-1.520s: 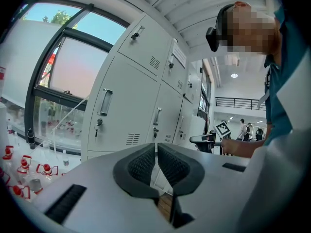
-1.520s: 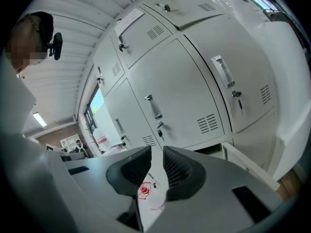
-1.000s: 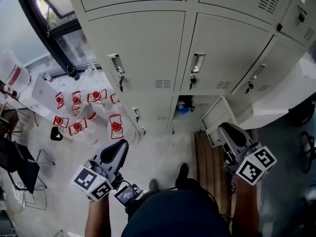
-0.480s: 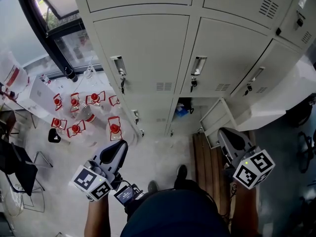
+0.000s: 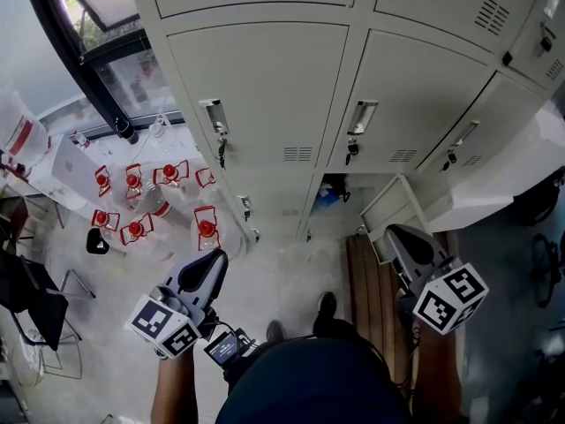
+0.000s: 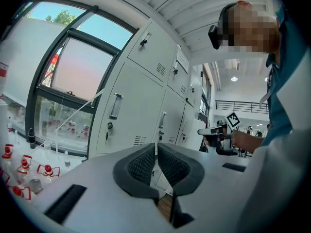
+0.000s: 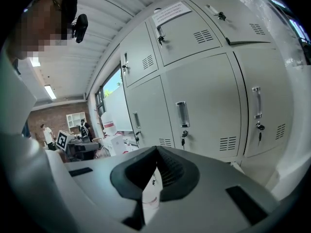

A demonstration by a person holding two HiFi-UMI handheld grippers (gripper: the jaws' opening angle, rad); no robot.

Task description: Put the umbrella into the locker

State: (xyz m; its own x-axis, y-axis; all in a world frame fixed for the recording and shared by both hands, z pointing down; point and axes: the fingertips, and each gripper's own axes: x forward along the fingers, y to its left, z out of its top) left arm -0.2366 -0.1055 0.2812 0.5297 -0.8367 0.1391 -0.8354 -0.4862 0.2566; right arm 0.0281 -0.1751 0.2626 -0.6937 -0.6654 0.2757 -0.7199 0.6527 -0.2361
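Observation:
A bank of pale grey lockers [image 5: 265, 87] fills the top of the head view. One bottom locker stands open with its door [image 5: 384, 208] swung out to the right. A dark and blue thing [image 5: 329, 193] lies inside it; I cannot tell whether it is the umbrella. My right gripper [image 5: 395, 232] hovers just beside that door, shut with nothing between its pads [image 7: 157, 149]. My left gripper [image 5: 212, 259] hangs over the floor at lower left, also shut and empty [image 6: 156, 145]. No umbrella shows in either gripper view.
Several clear bottles with red caps [image 5: 137, 193] stand on the floor left of the lockers, by a window. A slatted wooden bench [image 5: 371, 290] sits under my right gripper. A black chair [image 5: 26, 299] is at far left, a white table [image 5: 494, 193] at right.
My right gripper has shifted a little to the left beside the open door. The left gripper has stayed in place.

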